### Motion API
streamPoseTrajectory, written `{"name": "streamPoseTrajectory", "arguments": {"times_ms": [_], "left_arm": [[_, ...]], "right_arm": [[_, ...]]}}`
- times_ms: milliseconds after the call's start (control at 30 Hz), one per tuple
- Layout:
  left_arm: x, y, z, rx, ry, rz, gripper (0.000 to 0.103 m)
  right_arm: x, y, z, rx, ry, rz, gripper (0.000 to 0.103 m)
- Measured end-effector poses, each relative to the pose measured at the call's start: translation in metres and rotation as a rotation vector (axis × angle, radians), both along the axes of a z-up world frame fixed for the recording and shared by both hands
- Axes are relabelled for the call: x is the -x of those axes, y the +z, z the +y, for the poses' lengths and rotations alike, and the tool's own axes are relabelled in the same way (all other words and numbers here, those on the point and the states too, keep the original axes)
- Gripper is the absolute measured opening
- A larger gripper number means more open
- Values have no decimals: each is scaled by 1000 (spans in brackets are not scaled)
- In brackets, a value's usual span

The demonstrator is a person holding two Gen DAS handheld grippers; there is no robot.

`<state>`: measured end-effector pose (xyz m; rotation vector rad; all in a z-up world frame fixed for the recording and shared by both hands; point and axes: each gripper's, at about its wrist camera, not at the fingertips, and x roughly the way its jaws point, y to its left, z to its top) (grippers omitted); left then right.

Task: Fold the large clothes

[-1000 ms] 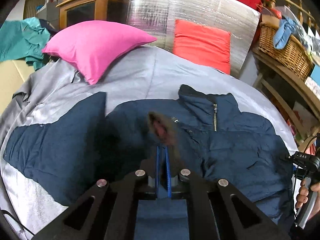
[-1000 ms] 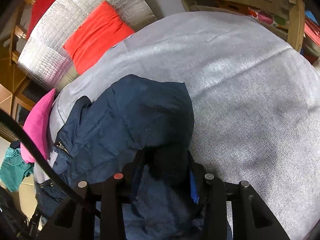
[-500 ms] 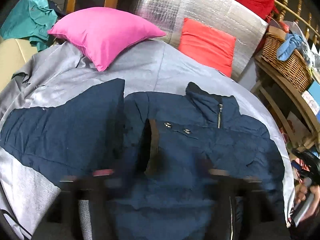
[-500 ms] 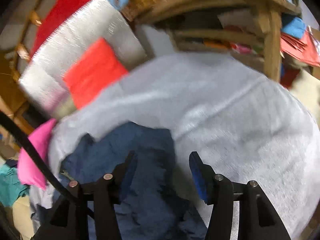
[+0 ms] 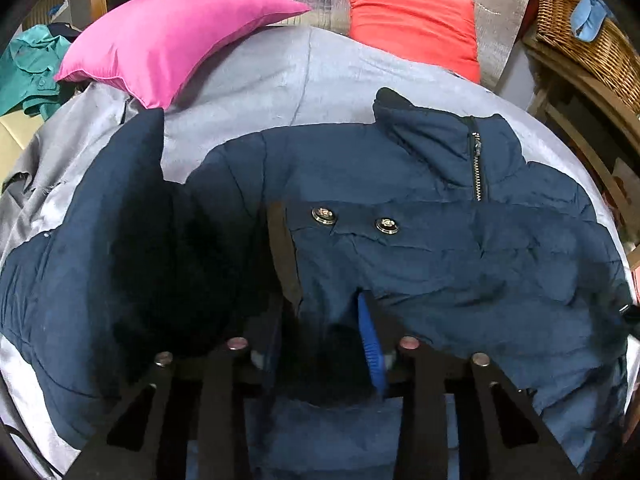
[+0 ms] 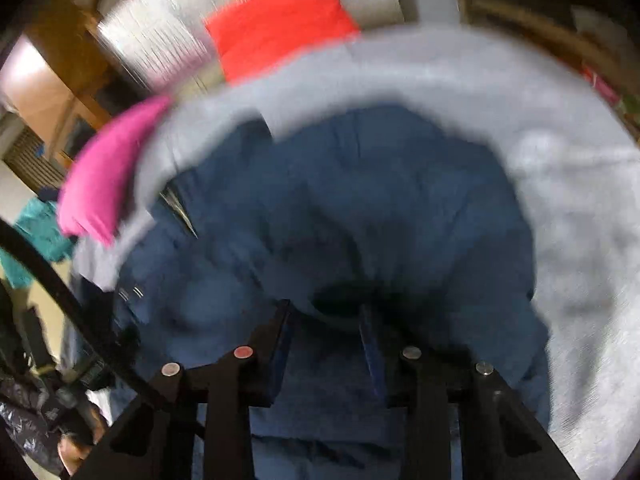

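So the grey bed cover (image 5: 248, 80) filled most of both views, and the navy puffer jacket (image 5: 460, 260) lay front-up across it. In the left wrist view its long axis ran from the collar (image 5: 432, 136) at about 1 o'clock down to the jaws at 6. One sleeve (image 5: 100, 240) was flung out toward 9 o'clock, below the pink pillow (image 5: 160, 40).

The left gripper (image 5: 320, 328) sat right on the body. Its jaws had just been closing and were narrow, with a bunch of the front panel pinched between them. The flap edge ran up from there toward 12.

The right gripper (image 6: 326, 328) had also just been closing. That view was badly smeared, but a fold of jacket looked caught between its narrow jaws. Fabric spread from there toward 10 to 12, and bare cover lay at 3.

My guess is the spread sleeve was the next thing to fold in, and the left hand was the nearer one.

For writing, I couldn't read anything. The two snaps (image 5: 324, 215) had some embossing, too small to make out, and the zip (image 5: 478, 168) showed no brand.
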<state>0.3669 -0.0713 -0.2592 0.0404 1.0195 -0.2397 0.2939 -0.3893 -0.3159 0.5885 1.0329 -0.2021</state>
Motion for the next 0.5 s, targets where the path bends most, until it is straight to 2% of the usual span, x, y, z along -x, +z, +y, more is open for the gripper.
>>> {"name": "streamPoseTrajectory", "arguments": {"times_ms": [33,133,233,333,400,433,467,500], "left_arm": [[1,2,2,10,-2,-1,28],[5,6,5,32,-12,1,21],[15,11,9,49,-20,1,17],[29,25,19,85,-19,-7,18],[38,36,29,103,-13,-3,27],[43,42,38,109,5,-10,39],[48,50,51,125,27,-33,46],[52,57,61,142,47,-60,60]], "right_arm": [[-1,-5,-1,-4,1,18,35],[-1,-6,-3,-6,2,14,35],[0,-7,-5,-15,-4,14,35],[2,-3,-4,-22,-4,5,38],[6,-1,-3,-34,1,-14,41],[9,3,-1,-40,3,-28,47],[11,7,1,-44,4,-42,51],[13,9,3,-45,6,-61,52]]}}
